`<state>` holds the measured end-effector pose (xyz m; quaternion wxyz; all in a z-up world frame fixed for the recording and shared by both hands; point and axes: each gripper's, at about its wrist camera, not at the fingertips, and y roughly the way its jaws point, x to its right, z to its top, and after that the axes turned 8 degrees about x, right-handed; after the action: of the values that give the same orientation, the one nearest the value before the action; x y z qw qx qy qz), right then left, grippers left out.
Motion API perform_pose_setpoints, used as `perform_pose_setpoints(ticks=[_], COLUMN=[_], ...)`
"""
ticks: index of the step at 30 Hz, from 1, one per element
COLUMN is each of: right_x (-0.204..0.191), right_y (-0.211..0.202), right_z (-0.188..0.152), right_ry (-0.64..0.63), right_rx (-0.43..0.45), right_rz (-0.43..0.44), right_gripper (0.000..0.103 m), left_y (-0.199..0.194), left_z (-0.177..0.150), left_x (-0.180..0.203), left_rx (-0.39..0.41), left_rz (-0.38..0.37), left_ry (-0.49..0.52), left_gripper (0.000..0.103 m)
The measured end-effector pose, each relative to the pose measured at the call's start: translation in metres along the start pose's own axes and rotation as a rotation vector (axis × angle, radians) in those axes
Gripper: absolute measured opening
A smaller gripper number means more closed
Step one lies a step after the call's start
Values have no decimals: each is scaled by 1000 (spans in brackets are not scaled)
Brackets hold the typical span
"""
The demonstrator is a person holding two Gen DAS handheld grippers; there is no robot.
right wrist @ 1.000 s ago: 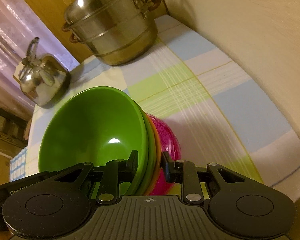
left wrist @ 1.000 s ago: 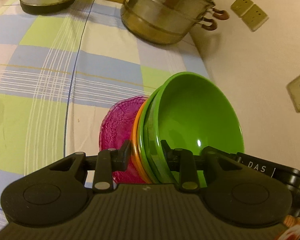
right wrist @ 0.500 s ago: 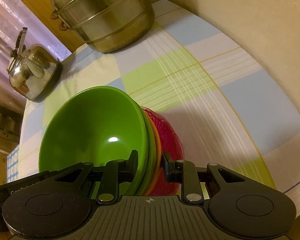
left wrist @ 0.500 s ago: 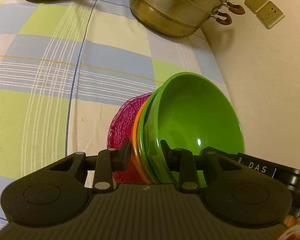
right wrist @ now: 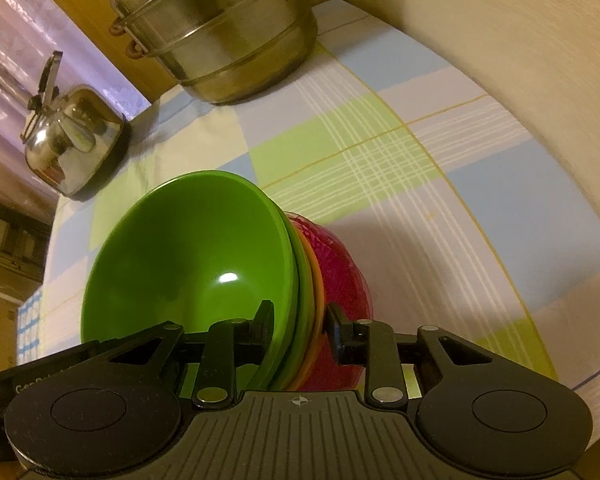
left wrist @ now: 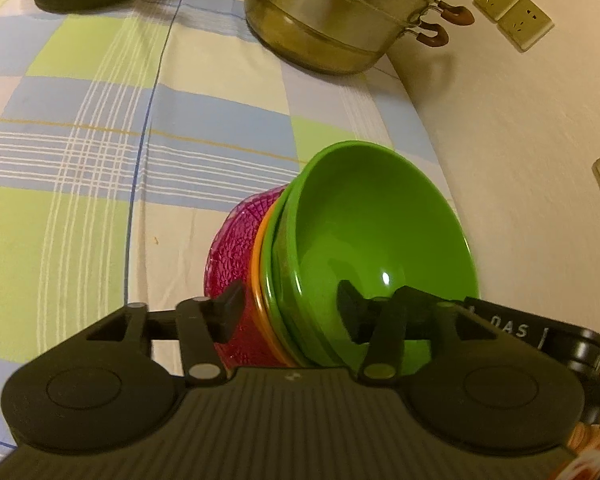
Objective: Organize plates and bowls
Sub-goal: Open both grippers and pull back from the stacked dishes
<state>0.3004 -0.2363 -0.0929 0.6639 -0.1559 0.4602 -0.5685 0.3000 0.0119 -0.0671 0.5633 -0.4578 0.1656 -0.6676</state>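
While both sets of jaws are opening, the left gripper (left wrist: 288, 308) and right gripper (right wrist: 300, 322) straddle, without pinching, the nested stack of glossy green plastic bowls (left wrist: 380, 232) over a ribbed magenta glass bowl (left wrist: 236, 240). The stack stands at six o'clock on the checked tablecloth (left wrist: 140, 120). It looks light, rigid and slippery, its glass base breakable; opposite rims are probably the best hold.

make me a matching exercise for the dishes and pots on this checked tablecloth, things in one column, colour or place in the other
Things:
1. smooth plastic bowl
2. patterned glass bowl
3. shiny metal kettle
4. tiered steel steamer pot

Descriptions:
A. pink, bottom of the nested stack
B. far corner, next to the wall
C. green, top of the nested stack
D. far edge, away from the wall

Pairs: 1-C, 2-A, 3-D, 4-B
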Motion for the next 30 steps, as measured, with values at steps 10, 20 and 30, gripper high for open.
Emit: perform_pose_setpoints(ticks=[10,20,30], right_x=[11,15,4], right_y=[-35,-94,-138], right_z=[-11,-38,-85], right_ry=[51,80,-62], right_rx=[106,200,229], right_rz=[40,57,-13], right_gripper=[69,77,81], left_y=[-40,-100,-141], left_z=[-8,-35,-89], left_x=[-12,-6,-6], left_rx=[107,228,282], left_rz=[-21,57,140], left_ry=[-82,-13,68], left_gripper=[73,90,97])
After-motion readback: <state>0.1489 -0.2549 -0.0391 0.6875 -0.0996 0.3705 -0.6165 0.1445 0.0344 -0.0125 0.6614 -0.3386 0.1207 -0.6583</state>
